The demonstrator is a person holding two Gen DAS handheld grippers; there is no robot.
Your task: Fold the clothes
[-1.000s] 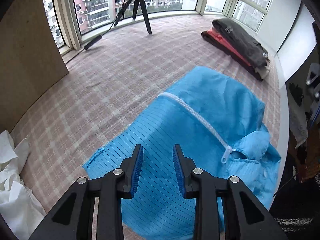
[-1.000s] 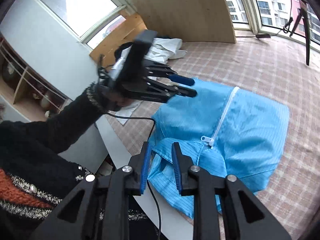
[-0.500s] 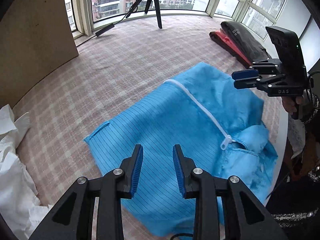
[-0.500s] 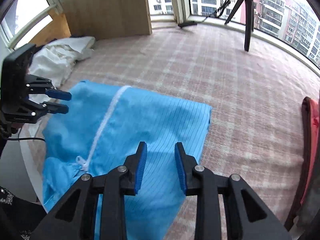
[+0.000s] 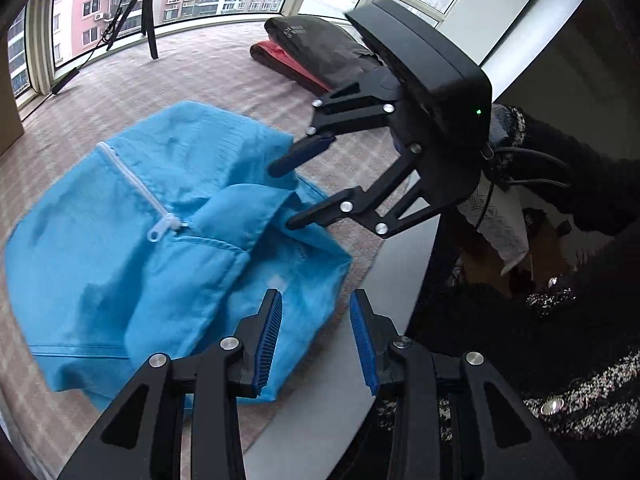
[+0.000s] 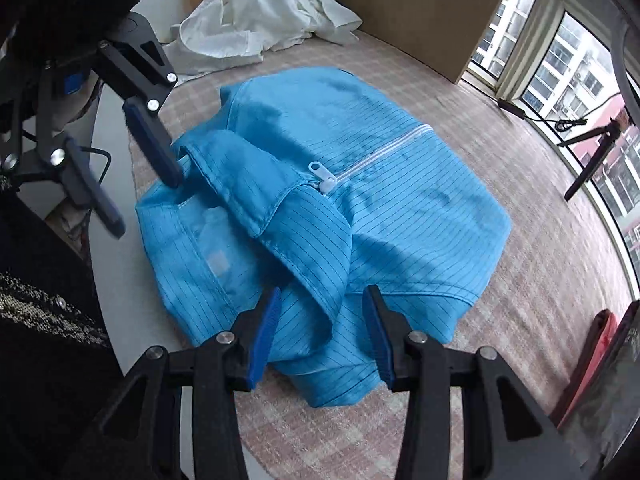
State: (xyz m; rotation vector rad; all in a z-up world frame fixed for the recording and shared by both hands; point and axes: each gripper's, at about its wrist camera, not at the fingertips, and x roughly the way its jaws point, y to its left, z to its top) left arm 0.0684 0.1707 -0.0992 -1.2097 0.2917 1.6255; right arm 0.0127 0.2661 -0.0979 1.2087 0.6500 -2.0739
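Note:
A blue zip-up jacket (image 5: 160, 220) lies on the checked table cover, white zipper (image 6: 376, 156) shut, collar end toward the near table edge. My left gripper (image 5: 316, 300) hovers over the jacket's near corner at the table edge. Its jaws are opening and the pads press on nothing. In the right wrist view the left gripper (image 6: 144, 206) sits at the collar's left side. My right gripper (image 6: 322, 296) hangs just above the folded collar and shoulder cloth. Its jaws are also opening, with cloth below them but not pinched. The left wrist view shows the right gripper (image 5: 284, 198) beside the collar.
A folded stack of dark and red clothes (image 5: 320, 56) lies at the far right of the table. A crumpled white garment (image 6: 260, 24) sits at the far left by a wooden board (image 6: 420, 12). A tripod (image 5: 148, 20) stands by the windows. The person's dark sleeve (image 5: 560, 168) is close.
The left gripper swung across the jacket to its collar end at the table edge. The right gripper dropped and rolled toward the collar. Both pairs of jaws stand wider.

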